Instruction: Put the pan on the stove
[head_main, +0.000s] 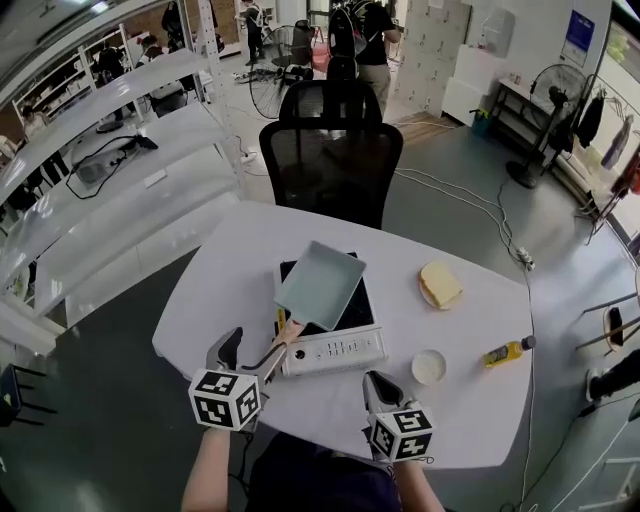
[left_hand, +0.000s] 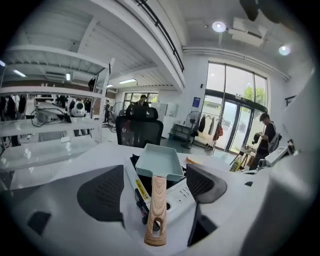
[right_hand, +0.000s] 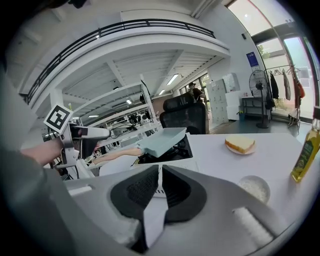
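Looks basically done to me: the pan (head_main: 320, 285) sits on the stove (head_main: 335, 350) in the middle of the tabletop (head_main: 215, 300), the left gripper (head_main: 252, 352) is spread wide around its handle (head_main: 290, 330) without pinching it, and the right gripper (head_main: 383, 388) is closed and empty.

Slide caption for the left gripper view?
Left gripper open, jaws either side of the wooden handle of the pale blue square pan resting on the white induction stove.

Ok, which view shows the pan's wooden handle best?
The left gripper view: the wooden handle runs up the centre at full length, hanging hole included. The head view shows only a short stretch of it from above. The right gripper view shows it small and side-on.
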